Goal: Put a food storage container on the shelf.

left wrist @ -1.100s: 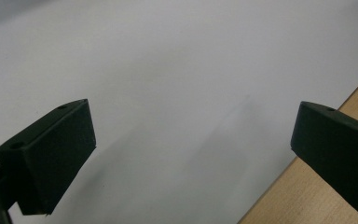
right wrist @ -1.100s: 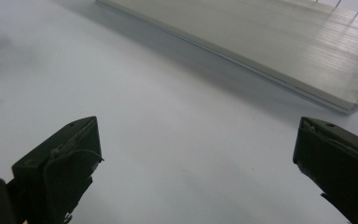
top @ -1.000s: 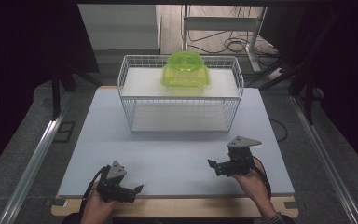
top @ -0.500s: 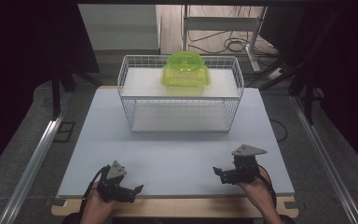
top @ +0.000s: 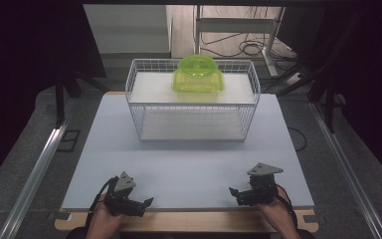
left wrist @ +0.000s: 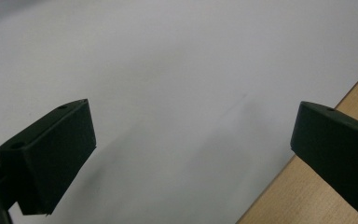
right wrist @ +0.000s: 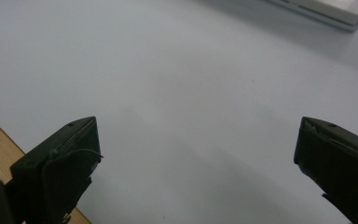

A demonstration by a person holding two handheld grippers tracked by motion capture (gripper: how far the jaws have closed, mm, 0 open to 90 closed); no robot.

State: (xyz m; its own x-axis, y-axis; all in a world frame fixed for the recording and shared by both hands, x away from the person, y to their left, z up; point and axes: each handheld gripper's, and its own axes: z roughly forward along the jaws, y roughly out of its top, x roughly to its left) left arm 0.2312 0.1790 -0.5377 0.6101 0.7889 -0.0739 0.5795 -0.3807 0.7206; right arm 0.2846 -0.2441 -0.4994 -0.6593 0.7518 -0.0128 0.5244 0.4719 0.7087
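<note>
Left gripper (top: 138, 203): located in the lower left of the high view, held by the person's left hand (top: 102, 221) at the near edge of the table. Its jaws stand wide apart with nothing between them. In the left gripper view (left wrist: 191, 158) the two black jaws sit at the far left and far right of the frame, with bare white table surface across the gap and a strip of wooden edge in the lower right corner.

Right gripper (top: 235, 193): located in the lower right of the high view, held by the person's right hand (top: 278, 213), with its grey three-cornered plate on top. Its jaws are likewise spread apart and hold nothing. In the right gripper view (right wrist: 196, 158) the jaws occupy the lower left and lower right, white surface lies between them, wood shows at the lower left edge, and a corner of the basket base appears at the upper right.

The two grippers are well apart from each other, both low over the front strip of the white table (top: 189, 149), whose wooden border (top: 189, 221) shows along the bottom of the frame.

Wire basket (top: 144, 94): white, rectangular, standing at the far centre of the table, in the upper middle of the high view, well apart from both grippers.

Green container (top: 198, 74): translucent yellow-green, with a round lid-like top, at the rear of the basket, right of its middle. Whether it rests on the rim or within cannot be determined.

Beyond the table: dark floor, metal rails at both sides, cables at the upper centre.
</note>
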